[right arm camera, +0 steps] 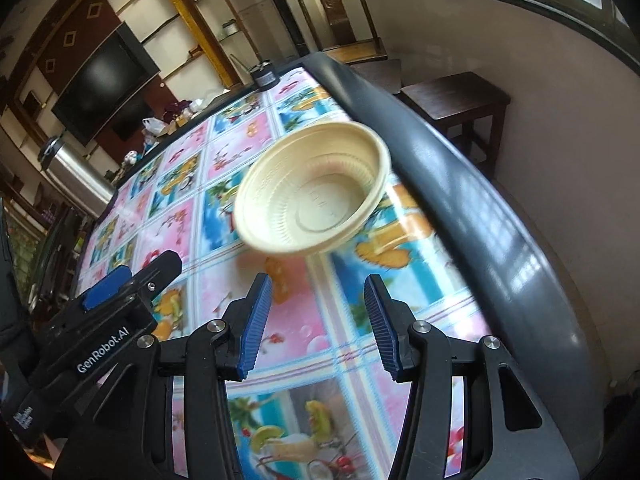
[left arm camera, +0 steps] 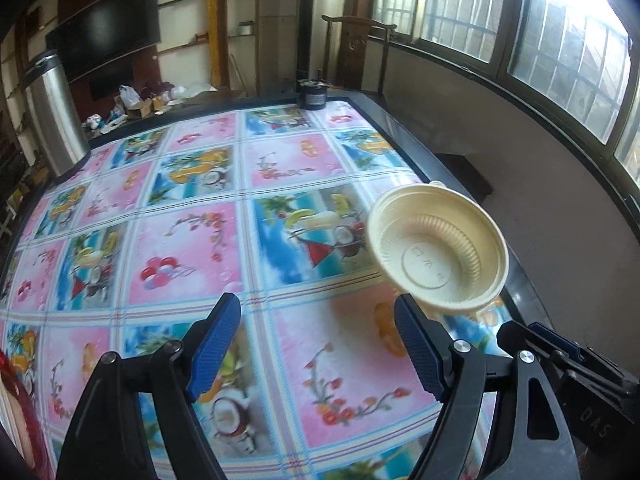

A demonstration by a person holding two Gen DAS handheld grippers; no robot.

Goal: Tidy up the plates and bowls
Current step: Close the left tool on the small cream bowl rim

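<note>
**Both grippers open over the table; bowl near the right edge**

Left gripper [left arm camera: 318,344]: jaws stand wide apart, blue pads facing each other, nothing between them. Only the tablecloth [left arm camera: 192,248] shows in the gap.

Right gripper [right arm camera: 318,320]: jaws parted, narrower than the left pair, nothing held. Patterned cloth shows between the pads.

Bowl [left arm camera: 438,246]: cream plastic, ribbed inner wall, empty. In the left wrist view it lies at 2 o'clock from the gripper, just past the right finger's tip, near the table's dark edge [right arm camera: 460,184]. In the right wrist view the bowl [right arm camera: 314,190] lies at 12 o'clock, ahead of the fingertips. The rim looks doubled; whether it is one bowl or two nested, I cannot tell. It appears tilted; the frames are blurred, so whether it rests flat on the cloth I cannot tell.

Other items: steel flask [left arm camera: 56,116] at 10 o'clock, at the far left corner. Small dark can [left arm camera: 314,94] at 12 o'clock, on the far edge.
</note>
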